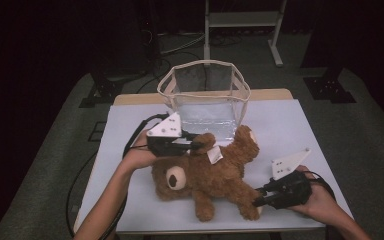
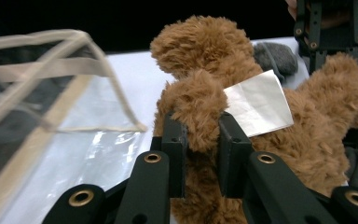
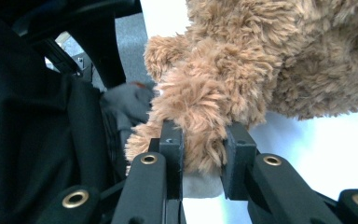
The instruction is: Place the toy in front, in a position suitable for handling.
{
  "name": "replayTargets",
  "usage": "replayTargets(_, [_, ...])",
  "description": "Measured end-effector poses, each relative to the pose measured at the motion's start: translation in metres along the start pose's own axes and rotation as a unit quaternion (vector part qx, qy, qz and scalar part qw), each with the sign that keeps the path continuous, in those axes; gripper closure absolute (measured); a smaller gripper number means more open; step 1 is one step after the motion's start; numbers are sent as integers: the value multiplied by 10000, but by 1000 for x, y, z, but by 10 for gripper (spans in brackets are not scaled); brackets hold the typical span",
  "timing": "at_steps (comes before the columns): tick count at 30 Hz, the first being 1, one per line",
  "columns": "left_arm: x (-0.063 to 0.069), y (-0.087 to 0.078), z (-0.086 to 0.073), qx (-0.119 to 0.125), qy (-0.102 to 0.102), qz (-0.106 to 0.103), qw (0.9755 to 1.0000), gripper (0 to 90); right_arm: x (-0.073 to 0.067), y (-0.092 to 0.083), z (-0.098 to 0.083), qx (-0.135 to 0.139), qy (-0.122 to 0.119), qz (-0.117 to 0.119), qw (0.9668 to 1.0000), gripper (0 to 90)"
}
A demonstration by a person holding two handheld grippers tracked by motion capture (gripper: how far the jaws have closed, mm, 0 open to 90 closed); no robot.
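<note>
A brown teddy bear (image 1: 207,172) lies across the middle of the frame in the high view, on the pale tabletop (image 1: 290,125), its head toward the lower left and its legs spread toward the right and bottom. A white tag (image 1: 214,154) sticks up from its upper side.

The left gripper (image 1: 196,145) comes in from the left, just above the bear's head — its jaws are clamped on one furry paw. In the left gripper view that paw (image 2: 200,112) fills the gap between the two black jaws at centre bottom, fur bulging over both pads, with the white tag just to the right of it.

The right gripper (image 1: 260,196) sits at the lower right of the high view, its jaws pointing left into the bear's lower leg. In the right gripper view the jaws are closed on that leg (image 3: 200,130) — the plush is pinched between the pads at centre bottom, and the rest of the body spreads off to the upper right.

Behind the bear, in the upper middle of the high view, stands a clear bag (image 1: 205,95) with a cream rim, mouth open, its front wall close to the bear's back and to the left gripper.
</note>
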State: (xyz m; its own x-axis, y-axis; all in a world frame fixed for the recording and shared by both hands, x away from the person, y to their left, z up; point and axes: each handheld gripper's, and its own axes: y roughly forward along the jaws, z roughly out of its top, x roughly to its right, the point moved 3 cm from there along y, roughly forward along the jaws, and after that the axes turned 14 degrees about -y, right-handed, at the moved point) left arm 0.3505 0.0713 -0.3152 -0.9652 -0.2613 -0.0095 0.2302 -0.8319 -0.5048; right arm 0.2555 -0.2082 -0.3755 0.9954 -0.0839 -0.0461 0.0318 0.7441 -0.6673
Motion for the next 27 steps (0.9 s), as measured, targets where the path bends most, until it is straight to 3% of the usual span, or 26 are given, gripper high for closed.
replayTargets(1, [0,10,-1,-97,9,-75,9999,763,0,-1,-8,-55,77,-26,10000,726])
replayTargets(2, [0,10,-1,-97,9,-75,9999,762,0,-1,-8,-55,77,-26,10000,726])
replayTargets(3, [1,31,-6,-311,4,-145,9994,762,2,-1,-23,-133,249,-46,9996,725])
replayTargets(4, [1,31,-6,-311,4,-145,9994,761,2,-1,-23,-133,249,-46,9996,725])
replayTargets(6, [-1,55,-10,-442,-19,-263,9987,757,6,2,-47,-250,496,-123,9984,722])
replayTargets(10, [-3,63,-8,-437,-35,-290,9986,738,12,4,-64,-194,751,-148,9969,713])
replayTargets(11, [-4,63,-7,-490,-3,-228,9985,735,14,7,-67,-231,809,-68,9964,650])
replayTargets(13, [-4,63,-7,-514,-2,-212,9985,731,13,7,-66,-290,803,8,9964,609])
replayTargets(15, [-4,61,-7,-548,47,-132,9984,724,9,1,-55,-314,505,-93,9982,499])
replayTargets(17, [-4,60,-8,-547,23,-114,9984,721,8,-2,-51,-268,464,-134,9985,482])
replayTargets(18, [-4,60,-9,-537,16,-122,9985,719,8,-6,-46,-190,386,-212,9988,476])
replayTargets(19, [-4,59,-9,-503,-18,-174,9986,717,8,-9,-32,123,203,-423,9988,450])
replayTargets(21, [-3,60,-9,-478,-21,-198,9987,713,9,-8,-27,205,180,-512,9983,446])
replayTargets(24, [-1,59,-8,-501,84,-184,9985,687,18,7,-10,238,-76,-902,9956,420])
replayTargets(27, [-2,51,-12,-491,88,-205,9985,621,33,25,-4,154,-182,-1079,9939,404])
